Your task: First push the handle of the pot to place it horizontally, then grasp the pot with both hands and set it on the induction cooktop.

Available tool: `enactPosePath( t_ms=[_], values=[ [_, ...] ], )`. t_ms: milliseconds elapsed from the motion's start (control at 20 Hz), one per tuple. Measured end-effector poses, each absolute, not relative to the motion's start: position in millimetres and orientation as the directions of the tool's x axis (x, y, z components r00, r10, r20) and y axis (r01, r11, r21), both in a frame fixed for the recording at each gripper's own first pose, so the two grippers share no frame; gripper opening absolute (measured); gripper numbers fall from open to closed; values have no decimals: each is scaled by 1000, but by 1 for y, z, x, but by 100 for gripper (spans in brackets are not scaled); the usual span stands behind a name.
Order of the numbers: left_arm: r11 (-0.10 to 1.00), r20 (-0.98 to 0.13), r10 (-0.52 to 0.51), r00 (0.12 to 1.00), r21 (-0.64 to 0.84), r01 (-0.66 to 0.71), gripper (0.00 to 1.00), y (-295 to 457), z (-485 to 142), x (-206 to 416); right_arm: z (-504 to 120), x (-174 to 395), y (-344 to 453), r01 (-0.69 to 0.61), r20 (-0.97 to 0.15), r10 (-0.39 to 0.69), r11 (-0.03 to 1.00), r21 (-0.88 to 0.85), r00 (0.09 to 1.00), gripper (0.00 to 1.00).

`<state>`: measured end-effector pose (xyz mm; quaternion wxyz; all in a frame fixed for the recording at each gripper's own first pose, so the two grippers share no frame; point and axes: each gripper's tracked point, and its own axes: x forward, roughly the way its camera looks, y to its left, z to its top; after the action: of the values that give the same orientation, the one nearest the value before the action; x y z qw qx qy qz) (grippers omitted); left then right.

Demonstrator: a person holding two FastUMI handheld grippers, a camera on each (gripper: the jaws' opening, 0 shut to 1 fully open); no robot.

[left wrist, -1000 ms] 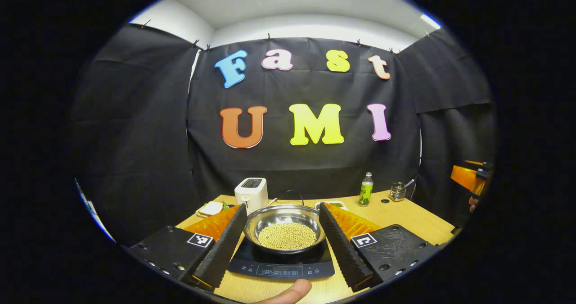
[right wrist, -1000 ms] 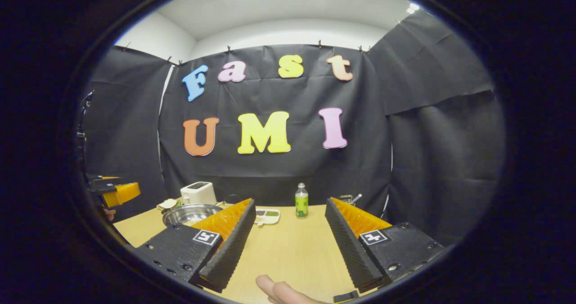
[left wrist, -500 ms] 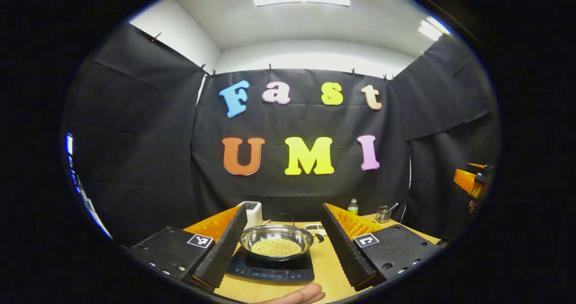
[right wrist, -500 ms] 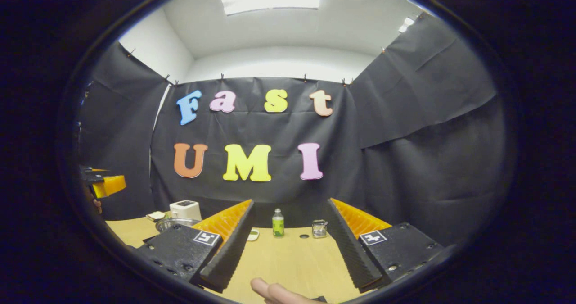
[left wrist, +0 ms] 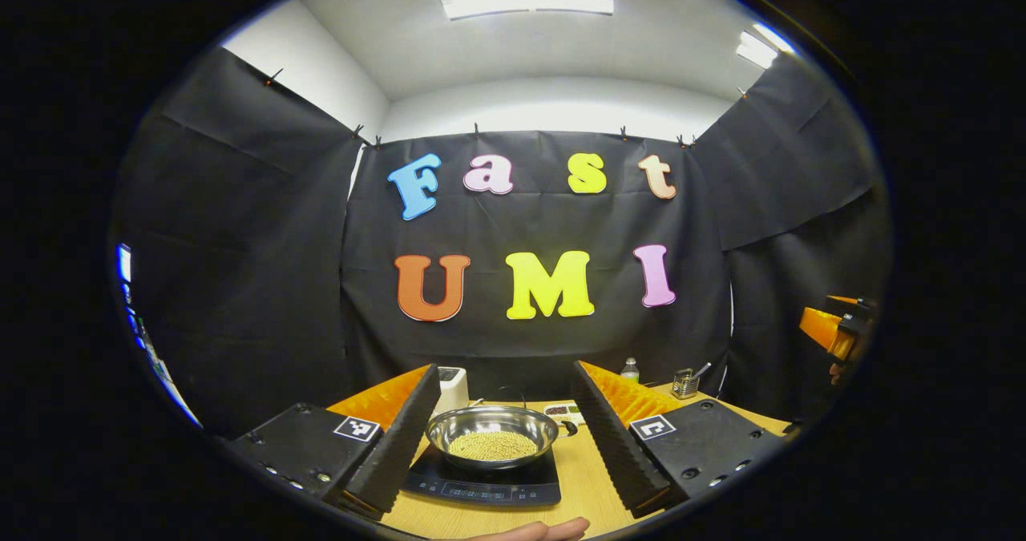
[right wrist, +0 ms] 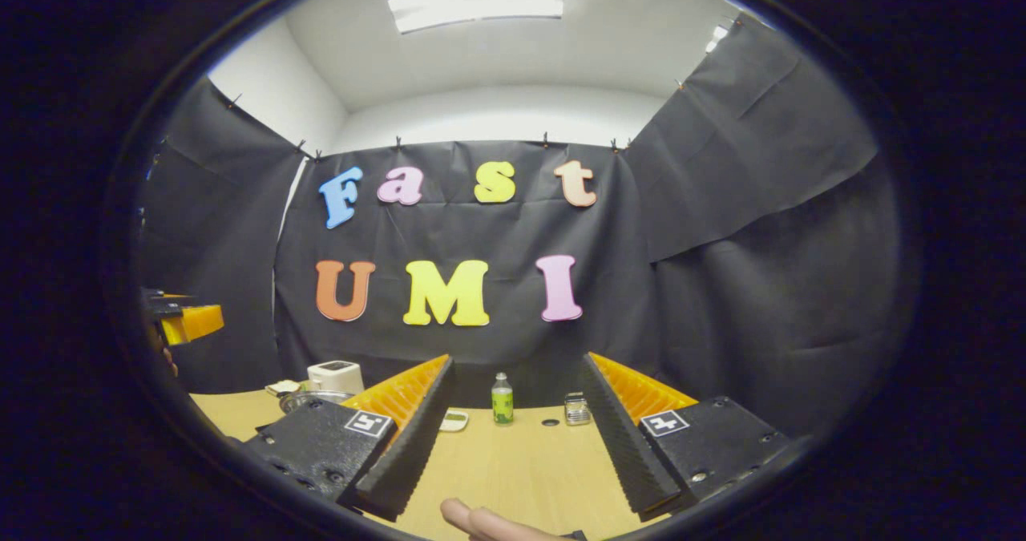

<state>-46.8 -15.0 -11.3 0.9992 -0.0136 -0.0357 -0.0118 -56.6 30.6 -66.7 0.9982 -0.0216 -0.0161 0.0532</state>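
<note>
The pot (left wrist: pixel 492 438) of beans sits on the induction cooktop (left wrist: pixel 481 486) near the table's (right wrist: pixel 513 469) front edge, so the task looks done, with left gripper (left wrist: pixel 505 437) and right gripper (right wrist: pixel 513 437) released, holding nothing.

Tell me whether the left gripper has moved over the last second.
Yes. The left gripper has backed away from the pot on the induction cooktop, which looks smaller and farther off between its open fingers.

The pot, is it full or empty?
Partly filled: the pot on the induction cooktop holds a shallow layer of small pale grains below its rim.
</note>
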Motion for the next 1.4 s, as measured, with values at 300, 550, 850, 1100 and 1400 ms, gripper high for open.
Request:
enactPosePath(
  t_ms=[300,550,850,1100,1400],
  values=[
    [1000,35,-20,999,-21,21,97,-14,-24,-41,-82,-49,28,-95,-15,94,995,-32,995,98],
    [999,18,-27,999,-26,27,98,-13,-28,-39,-81,-48,37,-106,-17,106,994,-30,994,97],
    [999,-2,-34,999,-30,34,98,-13,-35,-36,-80,-48,41,-115,-6,115,993,-19,993,97],
    [999,6,-38,999,-35,38,98,-18,-39,-34,-89,-46,39,-117,-11,117,993,-21,993,95],
    [996,32,-80,996,-32,81,97,-30,-49,-28,-100,-40,45,-137,-2,137,991,-1,991,97]
  ],
)
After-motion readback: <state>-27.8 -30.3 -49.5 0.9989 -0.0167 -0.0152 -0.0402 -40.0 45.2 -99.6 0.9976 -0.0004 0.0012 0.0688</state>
